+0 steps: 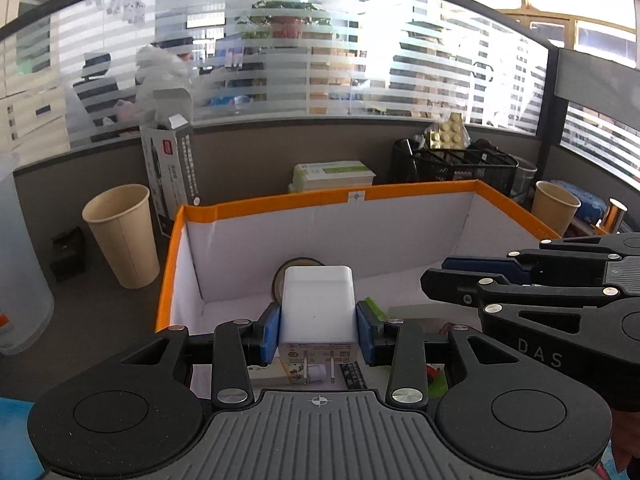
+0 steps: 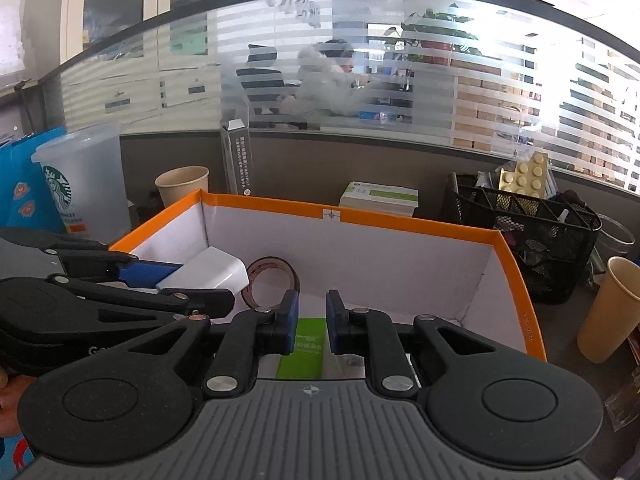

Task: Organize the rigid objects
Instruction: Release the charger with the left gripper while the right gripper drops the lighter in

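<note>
A white plug charger (image 1: 318, 304) sits between the blue pads of my left gripper (image 1: 318, 310), which is shut on it, prongs facing the camera. It hangs over the white box with an orange rim (image 1: 280, 200). From the right wrist view the left gripper (image 2: 168, 276) and charger (image 2: 212, 272) come in from the left above the box (image 2: 400, 220). My right gripper (image 2: 312, 312) is beside it with its pads nearly together and nothing between them; it shows at the right edge (image 1: 452, 272). A tape roll (image 2: 272, 280) and a green card (image 2: 306, 344) lie in the box.
Paper cups (image 1: 120, 236) (image 2: 612, 308) stand on both sides of the box. A black mesh organizer (image 2: 528, 224) holds several items at the back right. A clear plastic cup (image 2: 80, 176) and an upright carton (image 1: 172, 172) stand at the left. A partition wall closes the back.
</note>
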The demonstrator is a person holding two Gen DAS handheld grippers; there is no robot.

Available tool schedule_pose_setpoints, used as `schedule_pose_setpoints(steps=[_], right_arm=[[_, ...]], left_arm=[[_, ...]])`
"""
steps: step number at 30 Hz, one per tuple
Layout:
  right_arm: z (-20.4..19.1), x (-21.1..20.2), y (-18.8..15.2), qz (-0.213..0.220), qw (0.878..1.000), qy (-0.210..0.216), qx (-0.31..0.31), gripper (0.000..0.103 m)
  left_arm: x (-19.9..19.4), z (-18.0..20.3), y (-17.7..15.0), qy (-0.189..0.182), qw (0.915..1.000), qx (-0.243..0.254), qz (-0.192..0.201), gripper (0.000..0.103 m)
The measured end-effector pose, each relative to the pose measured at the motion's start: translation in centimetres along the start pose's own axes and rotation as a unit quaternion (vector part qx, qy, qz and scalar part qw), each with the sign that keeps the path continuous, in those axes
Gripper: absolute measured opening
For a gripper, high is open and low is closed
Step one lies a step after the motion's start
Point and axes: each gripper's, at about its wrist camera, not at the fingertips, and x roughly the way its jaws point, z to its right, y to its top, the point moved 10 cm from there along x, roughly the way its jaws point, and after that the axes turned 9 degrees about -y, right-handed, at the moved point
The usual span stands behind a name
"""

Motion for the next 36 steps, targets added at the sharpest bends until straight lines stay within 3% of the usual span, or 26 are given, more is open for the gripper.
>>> schedule_pose_setpoints(steps=[14,36], right_arm=[[-0.3,0.9,-0.3,-0.008,1.000,-0.002,-0.017,0.014],[0.2,1.2,-0.6,-0.001,1.000,-0.011,-0.023,0.014]], left_arm=[[1.5,0.1,-1.0,0.002,0.9994,0.000,-0.034,0.037],[1.8,0.2,-1.0,0.015,0.9993,0.006,-0.035,0.040]])
